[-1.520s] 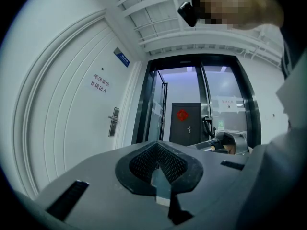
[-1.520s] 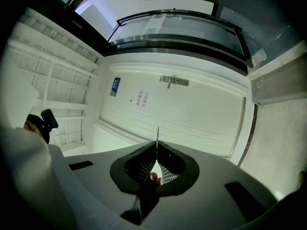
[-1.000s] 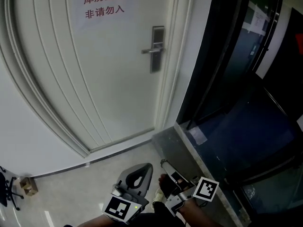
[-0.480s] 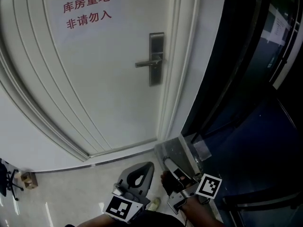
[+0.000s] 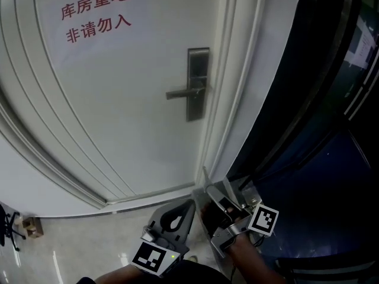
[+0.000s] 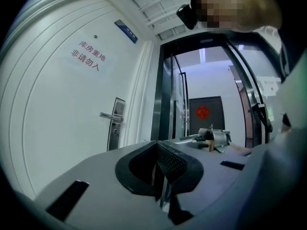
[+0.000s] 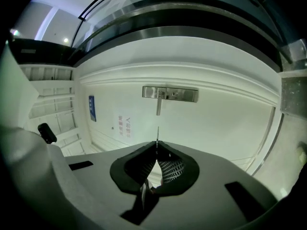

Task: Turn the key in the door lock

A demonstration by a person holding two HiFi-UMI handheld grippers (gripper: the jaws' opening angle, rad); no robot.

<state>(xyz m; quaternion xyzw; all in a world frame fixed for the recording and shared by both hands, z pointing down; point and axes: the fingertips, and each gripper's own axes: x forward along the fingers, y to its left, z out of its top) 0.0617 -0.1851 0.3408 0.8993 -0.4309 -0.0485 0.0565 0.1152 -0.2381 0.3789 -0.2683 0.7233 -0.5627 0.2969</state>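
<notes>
The white door [image 5: 118, 99] carries a steel lock plate [image 5: 198, 84] with a lever handle [image 5: 183, 92] pointing left. Both grippers sit low in the head view, well short of the lock. My right gripper [image 5: 208, 189] is shut on a thin key [image 7: 157, 133] whose blade sticks out past the jaw tips toward the lock plate [image 7: 170, 94]. My left gripper [image 5: 188, 205] is shut with nothing in it, just left of the right one. In the left gripper view the lock plate [image 6: 115, 123] stands far off to the left of the left gripper [image 6: 157, 145].
Red characters [image 5: 95, 13] are printed on the door. A dark glass partition [image 5: 320, 99] stands right of the door frame, above a grey stone sill [image 5: 234, 189]. A small cardboard box [image 5: 29, 225] lies on the pale floor at far left.
The view has closed in on the door, so the lock sits lower and larger in the frame. Both grippers have risen slightly toward the door, the right one more.
</notes>
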